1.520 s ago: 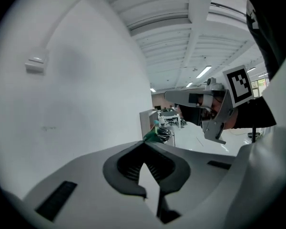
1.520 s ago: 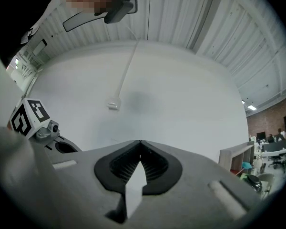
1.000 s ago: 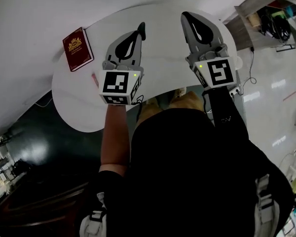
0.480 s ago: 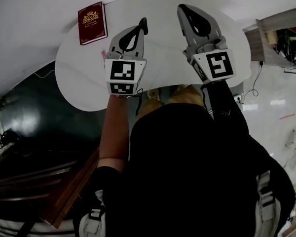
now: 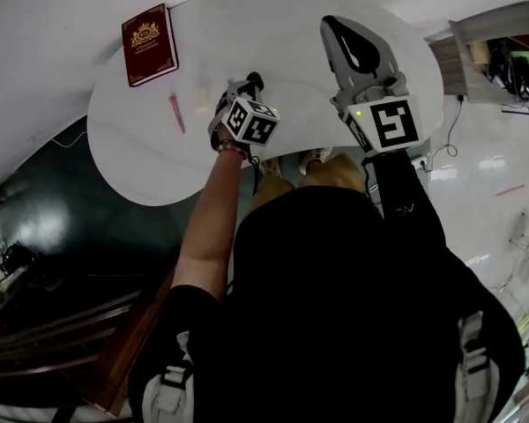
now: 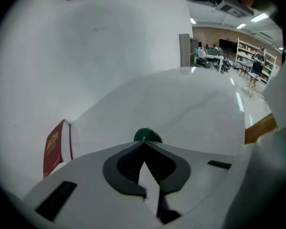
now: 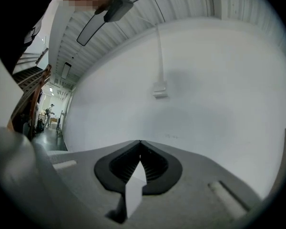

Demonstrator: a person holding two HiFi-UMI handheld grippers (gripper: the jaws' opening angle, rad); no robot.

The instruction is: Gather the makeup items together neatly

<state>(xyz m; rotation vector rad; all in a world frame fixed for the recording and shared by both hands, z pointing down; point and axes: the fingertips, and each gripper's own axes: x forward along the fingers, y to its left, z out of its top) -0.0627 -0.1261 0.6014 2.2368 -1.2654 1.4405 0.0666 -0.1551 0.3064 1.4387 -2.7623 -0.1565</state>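
Observation:
My left gripper (image 5: 254, 80) is tipped steeply down over the middle of the white oval table (image 5: 282, 25), its jaws shut and empty. In the left gripper view a small round dark-green item (image 6: 148, 134) lies on the table just beyond the left gripper (image 6: 144, 142) tips; whether they touch I cannot tell. A slim pink makeup stick (image 5: 175, 113) lies on the table to the left of that gripper. My right gripper (image 5: 331, 23) is held level above the table's right part, shut and empty. In its own view the right gripper (image 7: 140, 142) faces a white wall.
A dark red book (image 5: 148, 44) lies at the table's far left, also seen as a book (image 6: 54, 147) in the left gripper view. A shelf unit (image 5: 489, 47) stands at the right of the table. The person's legs are against the near table edge.
My left gripper has dropped from high above the table to just over its surface and tipped downward, uncovering the pink stick. The right gripper has shifted only slightly.

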